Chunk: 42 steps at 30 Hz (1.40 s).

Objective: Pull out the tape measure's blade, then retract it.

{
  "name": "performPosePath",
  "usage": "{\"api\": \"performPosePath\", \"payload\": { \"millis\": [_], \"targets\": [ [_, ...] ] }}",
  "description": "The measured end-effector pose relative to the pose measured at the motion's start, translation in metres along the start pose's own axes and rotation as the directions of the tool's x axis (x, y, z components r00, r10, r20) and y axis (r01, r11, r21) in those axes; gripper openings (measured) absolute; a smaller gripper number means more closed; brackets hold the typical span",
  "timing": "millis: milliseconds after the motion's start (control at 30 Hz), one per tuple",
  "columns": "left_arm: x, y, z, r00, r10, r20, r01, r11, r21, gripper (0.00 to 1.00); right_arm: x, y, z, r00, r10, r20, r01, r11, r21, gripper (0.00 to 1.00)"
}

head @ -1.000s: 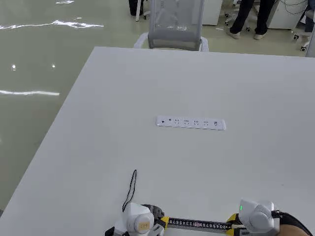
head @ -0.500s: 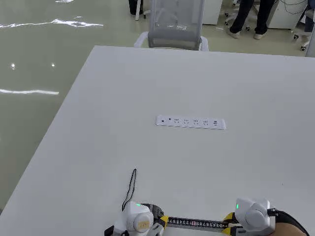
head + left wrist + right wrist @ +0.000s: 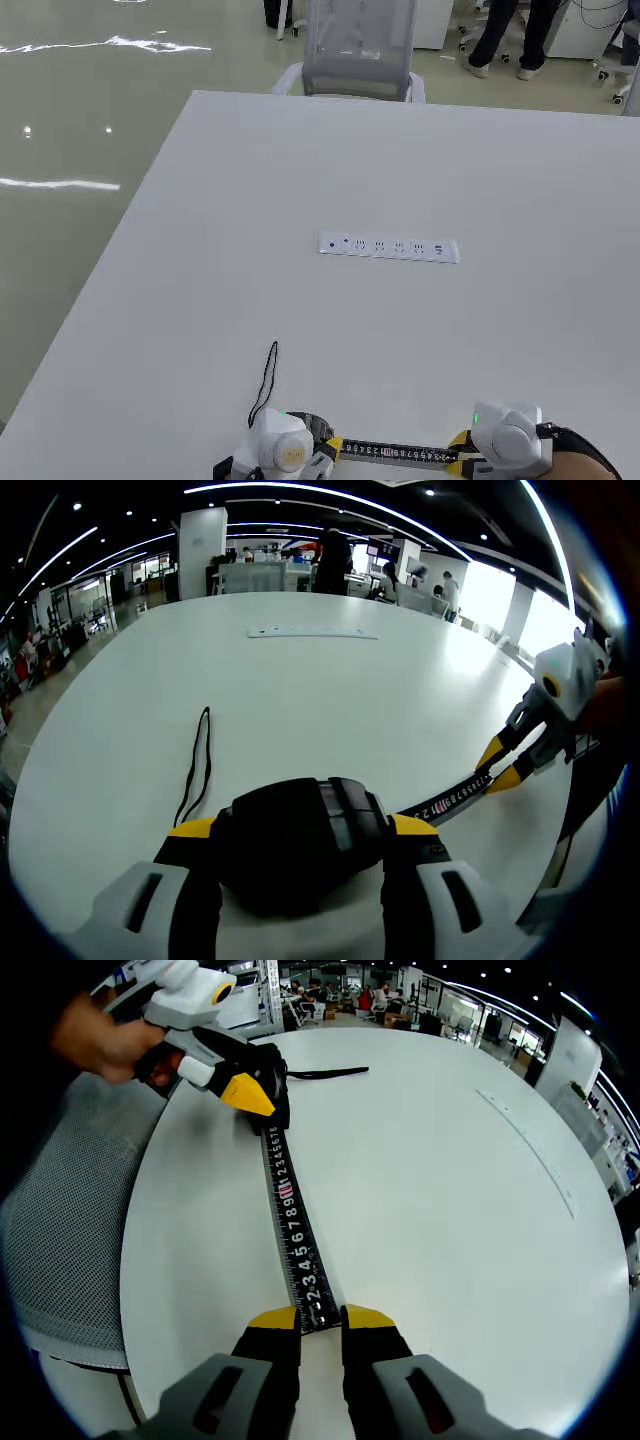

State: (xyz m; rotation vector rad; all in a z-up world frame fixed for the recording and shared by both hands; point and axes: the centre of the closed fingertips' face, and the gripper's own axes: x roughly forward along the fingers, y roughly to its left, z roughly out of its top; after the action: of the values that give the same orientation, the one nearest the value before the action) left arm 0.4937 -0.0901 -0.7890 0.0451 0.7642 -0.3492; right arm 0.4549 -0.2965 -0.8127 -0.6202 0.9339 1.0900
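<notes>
A black tape measure case (image 3: 300,840) is clamped between the yellow-tipped jaws of my left gripper (image 3: 300,830) at the table's near edge (image 3: 285,450). Its black wrist strap (image 3: 195,765) trails across the table (image 3: 265,385). The dark numbered blade (image 3: 292,1230) runs out flat from the case (image 3: 270,1080) to my right gripper (image 3: 320,1317), which is shut on the blade's end. In the head view the blade (image 3: 395,452) spans between the left gripper and the right gripper (image 3: 462,462).
A white power strip (image 3: 388,247) lies mid-table, well beyond the grippers. A grey mesh chair (image 3: 355,50) stands at the far edge, and people stand further back. The table's left edge (image 3: 90,290) drops to a shiny floor.
The right gripper has shifted a little left toward the case, so the exposed blade is slightly shorter. The left gripper holds its place.
</notes>
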Motion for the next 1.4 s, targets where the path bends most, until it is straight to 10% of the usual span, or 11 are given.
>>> {"api": "performPosePath", "payload": {
  "millis": [1400],
  "targets": [
    [0.001,0.000,-0.001,0.9999,0.001,0.011,-0.001,1.000,-0.002,0.62,0.014,0.006,0.022,0.9997,0.016,0.016,-0.016,1.000,-0.014,0.14]
  ]
}}
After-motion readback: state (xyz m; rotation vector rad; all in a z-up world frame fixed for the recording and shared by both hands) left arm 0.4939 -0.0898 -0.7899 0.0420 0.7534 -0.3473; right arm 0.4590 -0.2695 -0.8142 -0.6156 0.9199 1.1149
